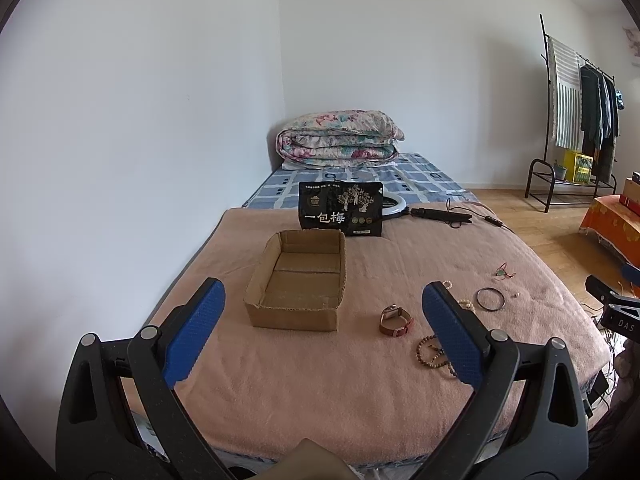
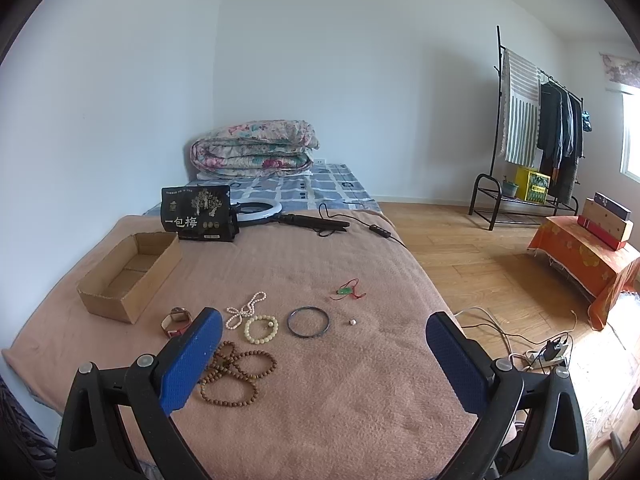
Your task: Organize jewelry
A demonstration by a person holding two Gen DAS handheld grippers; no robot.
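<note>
Bedroom with white walls, wood floor, and a bed under a pink blanket (image 2: 320,380). Nearest, both tools hovering above the blanket's near edge: left gripper (image 1: 324,320) spread wide and holding nothing, right gripper (image 2: 324,344) likewise released and empty.

Placed relative to the cardboard box (image 1: 298,284), open-topped and empty:
- Just right of it, a brown-strapped watch (image 1: 395,320).
- Right and nearer than the watch, a tangle of brown wooden beads (image 2: 236,376).
- Further right, a cream bead bracelet (image 2: 261,329) touching a pearl strand (image 2: 244,310).
- Beyond those to the right, a dark bangle (image 2: 308,321), then a tiny single bead (image 2: 352,322).
- Right and slightly farther, a green pendant on red cord (image 2: 346,290).
- Directly behind the box, a black snack bag (image 1: 341,209) standing upright, ring light (image 2: 256,210) lying beside it.
- Far behind, a folded floral quilt (image 1: 340,138) against the wall.
- Far right on the floor, a clothes rack (image 2: 536,136).
</note>
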